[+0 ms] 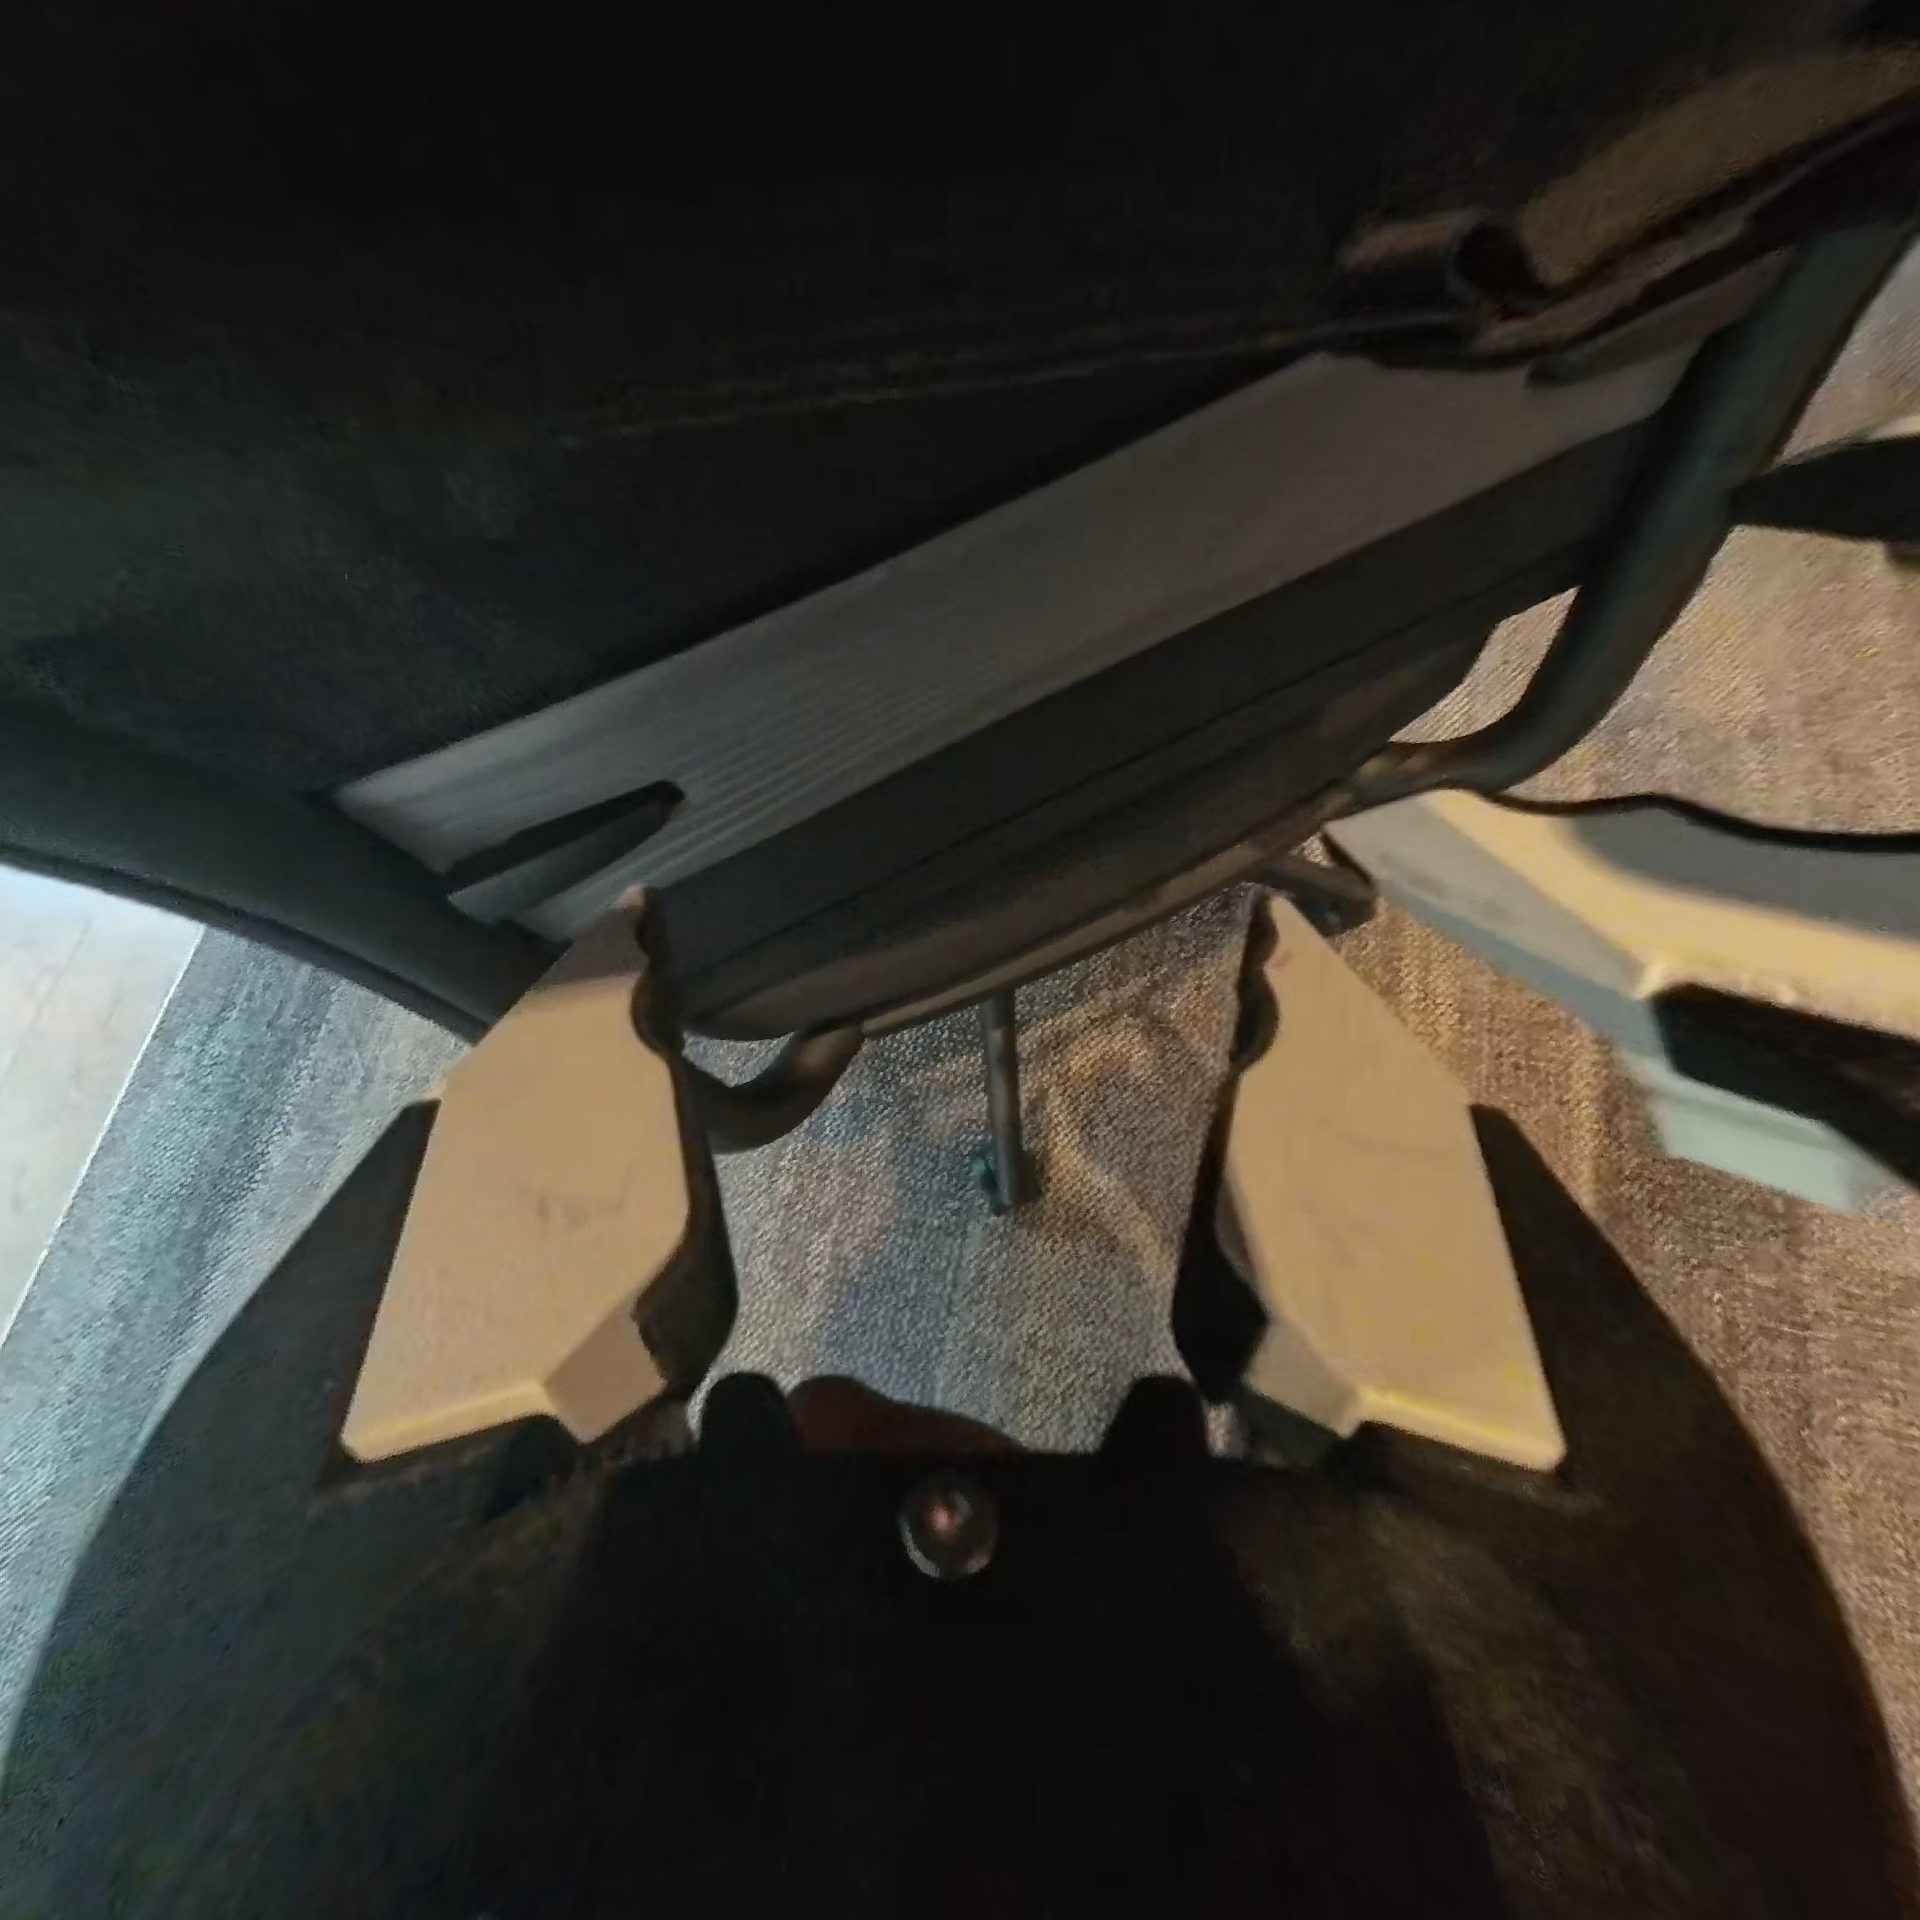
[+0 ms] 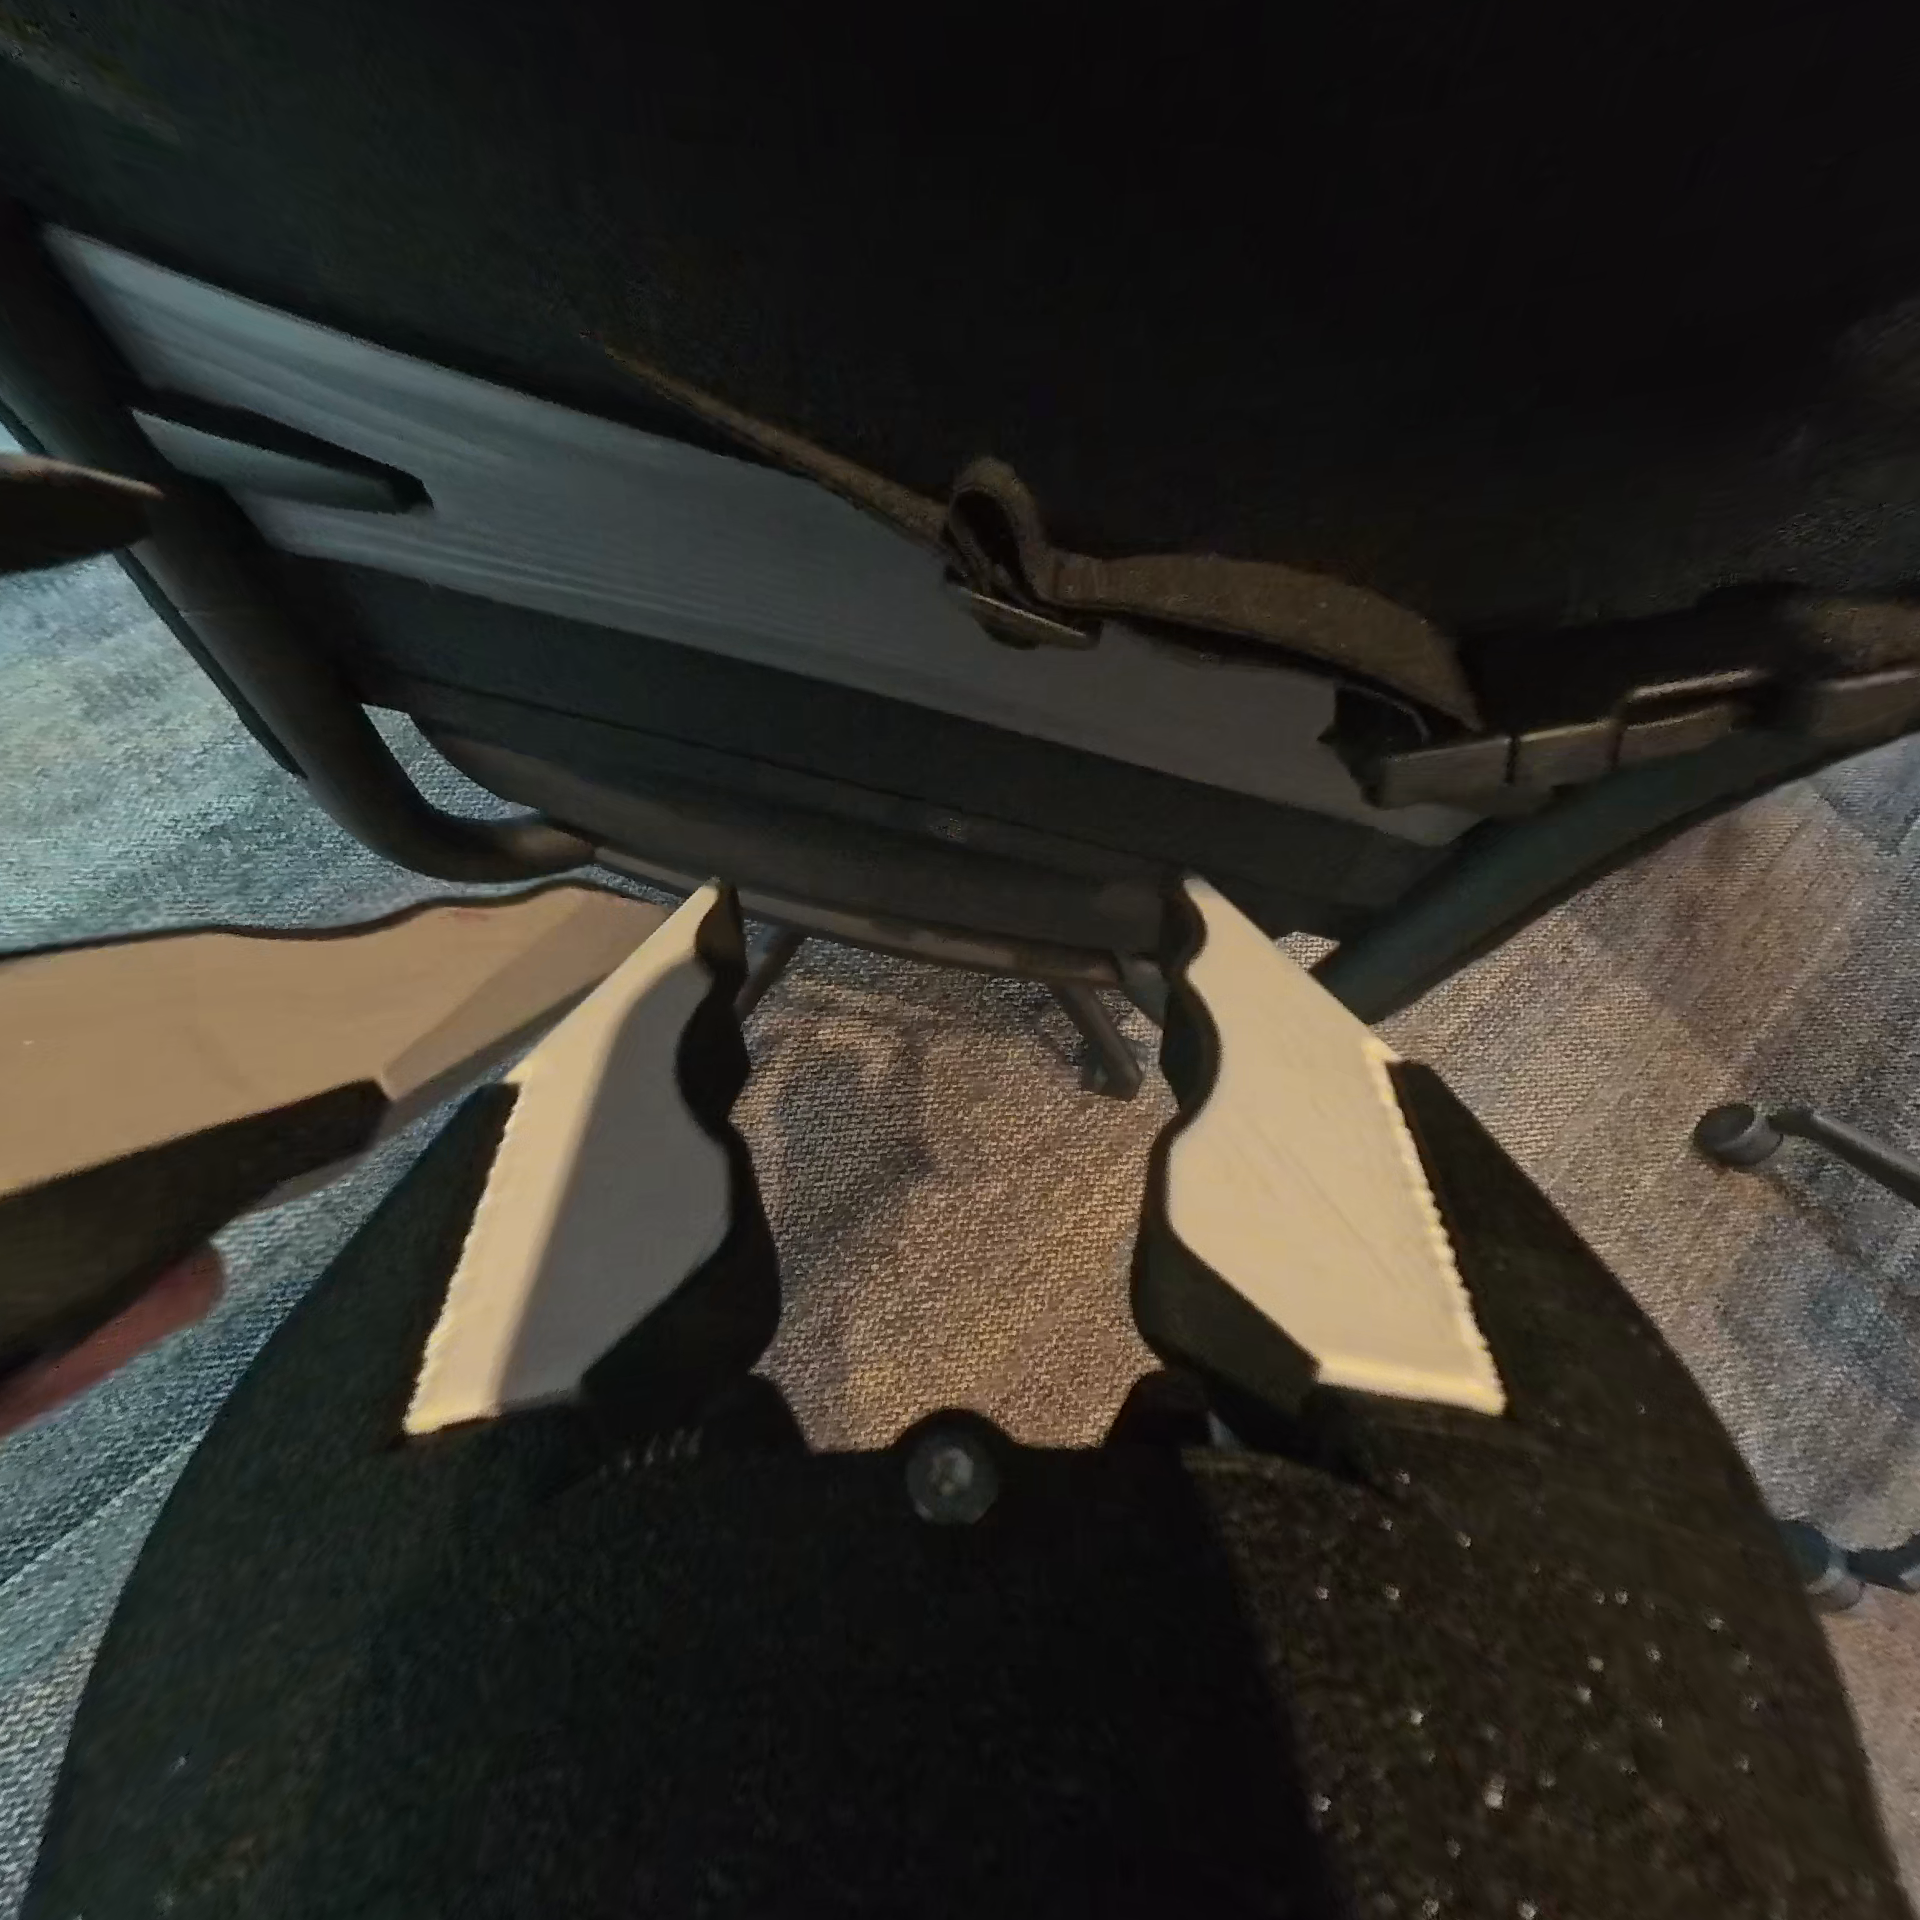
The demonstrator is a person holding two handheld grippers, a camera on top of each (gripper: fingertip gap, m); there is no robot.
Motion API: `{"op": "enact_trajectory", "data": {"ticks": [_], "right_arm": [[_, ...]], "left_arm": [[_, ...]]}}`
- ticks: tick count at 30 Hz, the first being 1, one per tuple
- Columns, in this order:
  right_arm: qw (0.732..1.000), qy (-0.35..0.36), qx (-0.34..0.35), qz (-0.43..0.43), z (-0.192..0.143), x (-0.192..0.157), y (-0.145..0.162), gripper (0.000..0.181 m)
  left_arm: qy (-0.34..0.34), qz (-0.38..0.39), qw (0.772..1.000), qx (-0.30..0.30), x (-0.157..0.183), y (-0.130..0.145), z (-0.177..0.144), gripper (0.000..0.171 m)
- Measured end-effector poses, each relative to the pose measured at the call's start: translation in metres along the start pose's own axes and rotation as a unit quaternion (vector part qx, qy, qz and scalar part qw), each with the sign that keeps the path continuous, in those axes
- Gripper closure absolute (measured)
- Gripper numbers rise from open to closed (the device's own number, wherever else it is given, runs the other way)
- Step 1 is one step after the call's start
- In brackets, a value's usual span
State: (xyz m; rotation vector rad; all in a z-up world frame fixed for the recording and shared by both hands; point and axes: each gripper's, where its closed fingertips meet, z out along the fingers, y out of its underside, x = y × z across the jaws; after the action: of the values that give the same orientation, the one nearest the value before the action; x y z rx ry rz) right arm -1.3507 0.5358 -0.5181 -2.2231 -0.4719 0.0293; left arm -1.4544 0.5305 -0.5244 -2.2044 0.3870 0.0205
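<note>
Left claw: the left claw (image 1: 951, 914) has its fingers wide apart and grips nothing; its tips sit right at the lower edge of the chair seat (image 1: 1039, 821), contact not clear.
Right claw: the right claw (image 2: 951, 894) is also spread apart and empty, its tips just under the seat's lower edge (image 2: 831, 831).
Seat: a dark chair seat seen from low down, with a pale ribbed panel (image 1: 935, 665) along its side and a dark slot (image 1: 561, 831) cut into that panel.
Fabric: black cloth (image 1: 520, 364) hangs over the seat and fills the upper part of both views.
Strap: a dark webbing strap with a metal loop (image 2: 1023, 603) lies against the ribbed panel in the right wrist view.
Frame: bent dark metal tubing (image 2: 312, 707) runs down from the seat at the left in the right wrist view; another tube (image 1: 1683, 520) curves at the right in the left wrist view.
Other claw: the left claw's pale finger (image 2: 260, 997) shows at the left edge of the right wrist view, with a fingertip of the person's hand (image 2: 125, 1340) below it.
Floor: mottled grey carpet (image 1: 935, 1226) under both claws; a chair caster (image 2: 1730, 1132) stands on it to the right.
Writing: no legible brand or label; the frames are blurred.
</note>
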Motion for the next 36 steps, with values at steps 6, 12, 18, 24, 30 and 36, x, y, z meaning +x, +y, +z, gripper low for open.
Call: {"op": "enact_trajectory", "data": {"ticks": [6, 12, 18, 24, 30, 36], "right_arm": [[1.0, 0.017, -0.001, 0.004, -0.01, 0.026, 0.001, 0.102], [0.999, 0.034, 0.004, 0.026, -0.022, 0.058, 0.003, 0.101], [0.998, 0.045, 0.012, 0.039, -0.031, 0.077, -0.002, 0.101], [0.998, 0.042, 0.021, 0.044, -0.033, 0.074, -0.012, 0.101], [0.995, -0.035, 0.058, 0.07, -0.022, 0.023, -0.017, 0.105], [0.785, -0.422, 0.205, 0.404, -0.055, -0.044, -0.05, 0.109]], "left_arm": [[0.02, 0.0, 1.0, 0.01, 0.035, -0.017, 0.002, 0.073], [0.042, -0.009, 0.999, 0.018, 0.06, -0.035, 0.004, 0.069], [0.052, -0.013, 0.998, 0.029, 0.073, -0.051, 0.004, 0.068], [0.046, -0.011, 0.998, 0.038, 0.065, -0.06, -0.002, 0.068], [0.027, 0.055, 0.997, 0.051, 0.03, -0.046, -0.012, 0.073], [-0.002, 0.234, 0.97, 0.073, -0.025, -0.025, -0.051, 0.078]]}}
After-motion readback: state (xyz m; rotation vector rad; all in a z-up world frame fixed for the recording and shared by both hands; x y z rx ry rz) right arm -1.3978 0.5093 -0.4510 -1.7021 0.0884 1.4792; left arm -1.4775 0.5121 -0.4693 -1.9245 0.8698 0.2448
